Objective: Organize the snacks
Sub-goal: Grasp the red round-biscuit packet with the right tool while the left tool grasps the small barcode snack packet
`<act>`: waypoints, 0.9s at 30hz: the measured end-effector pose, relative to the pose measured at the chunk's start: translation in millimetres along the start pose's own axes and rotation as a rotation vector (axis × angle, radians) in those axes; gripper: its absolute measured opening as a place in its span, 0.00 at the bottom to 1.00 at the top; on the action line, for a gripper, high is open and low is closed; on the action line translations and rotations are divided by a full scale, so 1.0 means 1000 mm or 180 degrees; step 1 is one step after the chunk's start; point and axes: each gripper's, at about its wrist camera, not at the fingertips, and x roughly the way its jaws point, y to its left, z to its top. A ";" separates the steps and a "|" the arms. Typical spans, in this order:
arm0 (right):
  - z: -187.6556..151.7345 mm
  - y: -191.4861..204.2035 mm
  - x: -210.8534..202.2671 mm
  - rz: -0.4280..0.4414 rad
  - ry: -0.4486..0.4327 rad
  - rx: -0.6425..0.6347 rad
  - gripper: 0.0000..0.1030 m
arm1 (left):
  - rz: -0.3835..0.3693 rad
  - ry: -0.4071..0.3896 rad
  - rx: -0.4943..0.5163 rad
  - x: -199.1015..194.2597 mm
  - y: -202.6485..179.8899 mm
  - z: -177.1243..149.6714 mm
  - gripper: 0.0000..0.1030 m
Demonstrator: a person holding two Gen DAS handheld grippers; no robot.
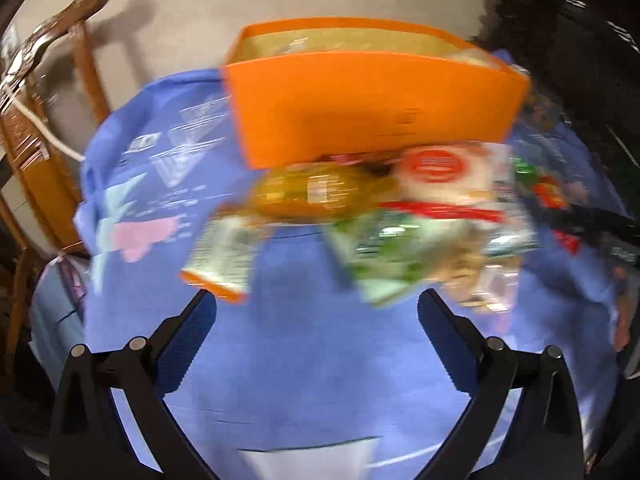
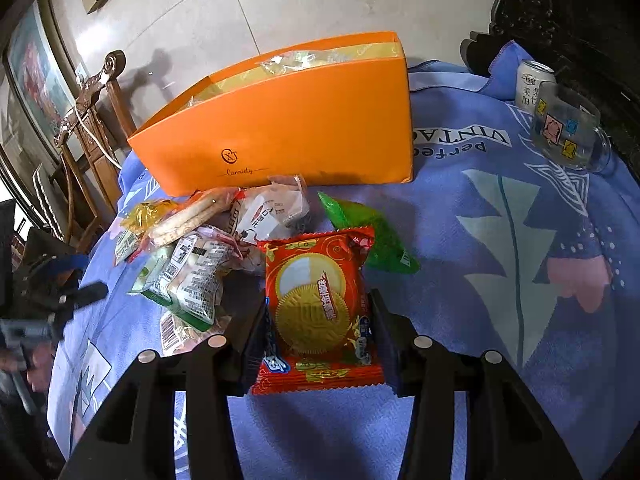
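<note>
In front of the orange box (image 2: 280, 120), the right claw (image 2: 318, 324) grips a red snack packet (image 2: 318, 308); the left claw (image 1: 316, 320) gapes empty.

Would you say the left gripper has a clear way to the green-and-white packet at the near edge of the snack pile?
Probably yes. The left gripper is open and empty, and the green-and-white packet lies just ahead of its fingertips with only bare blue cloth between. The left wrist view is blurred, so the packet's edges are uncertain.
</note>
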 end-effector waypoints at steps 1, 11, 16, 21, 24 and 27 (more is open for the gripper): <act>0.000 0.001 0.000 0.0004 0.0000 -0.0008 0.47 | 0.0062 0.0028 -0.0016 0.005 0.013 0.002 0.96; 0.000 0.002 0.004 -0.0004 0.0010 -0.0010 0.48 | 0.0067 0.0156 0.0085 0.058 0.041 0.028 0.76; 0.001 0.004 -0.001 0.0003 -0.0055 -0.0039 0.48 | -0.0104 0.0241 -0.0032 0.073 0.049 0.032 0.67; 0.000 0.008 0.004 0.0058 -0.0027 -0.0087 0.48 | -0.0163 0.0155 0.0019 0.073 0.052 0.033 0.53; -0.001 0.007 0.007 0.0010 0.0012 -0.0099 0.48 | -0.0173 0.0158 0.0033 0.073 0.050 0.034 0.45; -0.003 0.009 0.014 -0.0164 0.0075 -0.0177 0.50 | -0.0149 0.0155 0.0031 0.073 0.048 0.034 0.46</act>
